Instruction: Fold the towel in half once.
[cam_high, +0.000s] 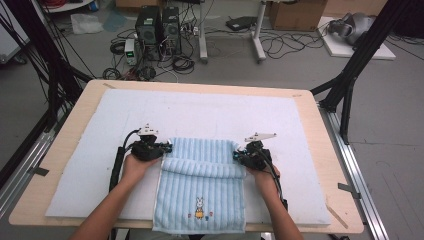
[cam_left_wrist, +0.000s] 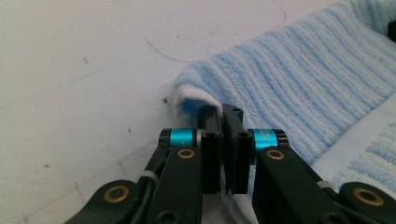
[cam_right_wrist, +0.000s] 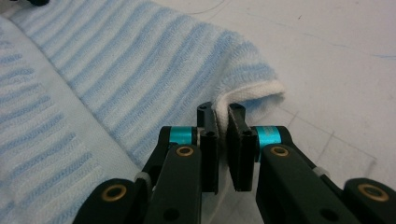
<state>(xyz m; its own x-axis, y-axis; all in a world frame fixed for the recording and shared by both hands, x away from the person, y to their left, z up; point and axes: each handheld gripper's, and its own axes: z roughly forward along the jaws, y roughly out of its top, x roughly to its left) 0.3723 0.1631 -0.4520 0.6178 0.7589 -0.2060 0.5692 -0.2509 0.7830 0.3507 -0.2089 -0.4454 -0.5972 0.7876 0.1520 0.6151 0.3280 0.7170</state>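
A light blue striped towel (cam_high: 200, 195) with a small rabbit motif (cam_high: 199, 208) lies on the white mat (cam_high: 210, 110), its near end hanging over the table's front edge. Across its middle runs a rolled fold. At the fold's left end my left gripper (cam_high: 167, 148) is shut, and in the left gripper view its jaws (cam_left_wrist: 223, 112) pinch the towel (cam_left_wrist: 299, 79) by the white-lined corner. My right gripper (cam_high: 236, 155) is at the fold's right end. The right gripper view has it (cam_right_wrist: 222, 109) shut on the towel's white hem (cam_right_wrist: 252, 93).
The mat covers most of a pale wooden table (cam_high: 320, 150). Black frame posts (cam_high: 350, 75) stand at both sides. On the floor beyond are computer towers (cam_high: 157, 27), cables and a cardboard box (cam_high: 300, 15).
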